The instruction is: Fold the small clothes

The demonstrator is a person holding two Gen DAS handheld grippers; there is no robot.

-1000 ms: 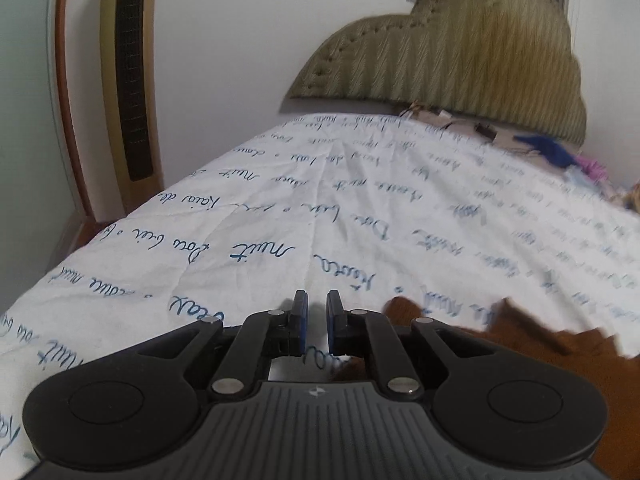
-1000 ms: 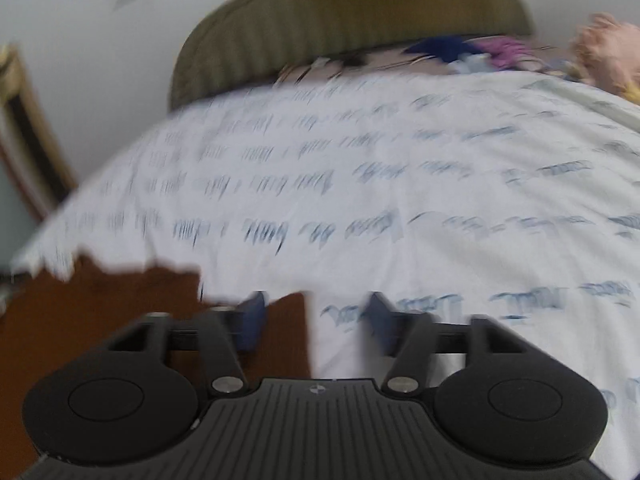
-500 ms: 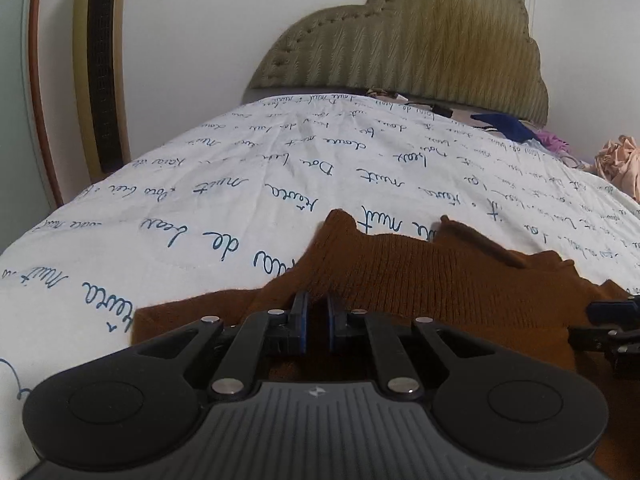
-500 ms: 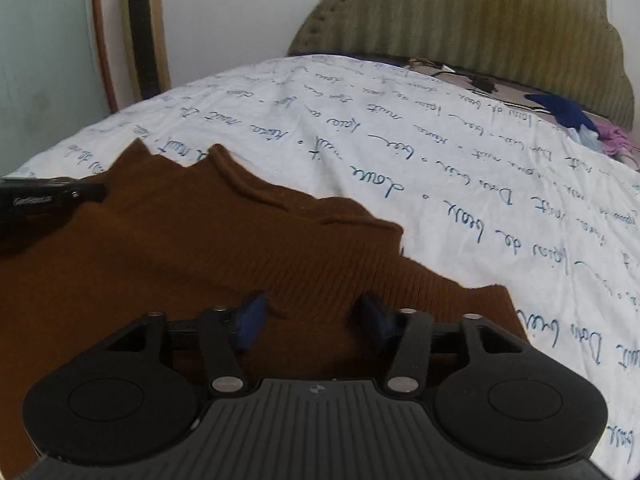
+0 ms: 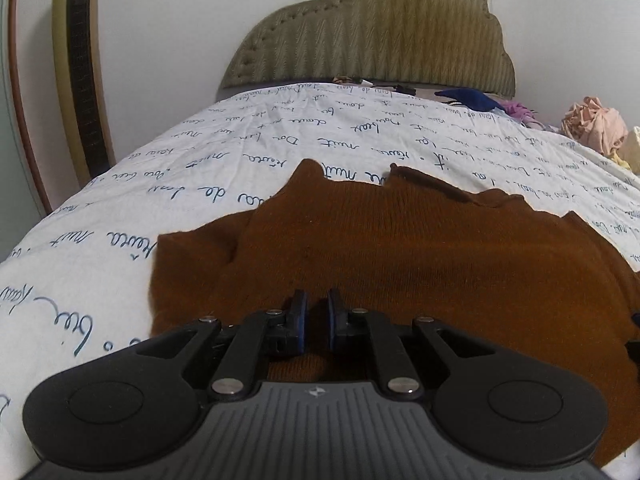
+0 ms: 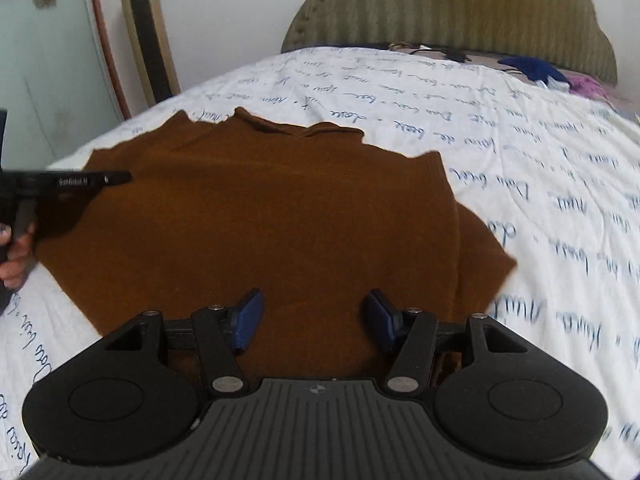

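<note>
A brown knit sweater [image 5: 420, 256] lies flat on the bed, neck toward the headboard, one short sleeve out to each side. My left gripper [image 5: 316, 308] hovers over its lower left part with the blue pads nearly together and nothing seen between them. In the right wrist view the sweater [image 6: 260, 208] fills the middle. My right gripper [image 6: 314, 312] stands open above its lower hem, pads wide apart and off the cloth. The left gripper [image 6: 120, 178] also shows at the left edge there, held by a hand [image 6: 16, 252].
The bed has a white sheet [image 5: 280, 140] with blue handwriting print and a padded olive headboard [image 5: 380, 40]. A gold tower fan [image 5: 80, 60] stands at the left wall. Loose clothes are piled at the far right: a blue garment [image 5: 468, 100] and a pink bundle [image 5: 596, 128].
Both grippers have moved from over the sheet at the sweater's edges to over its body. The right view was blurred and is sharper now. The jaws look the same.
</note>
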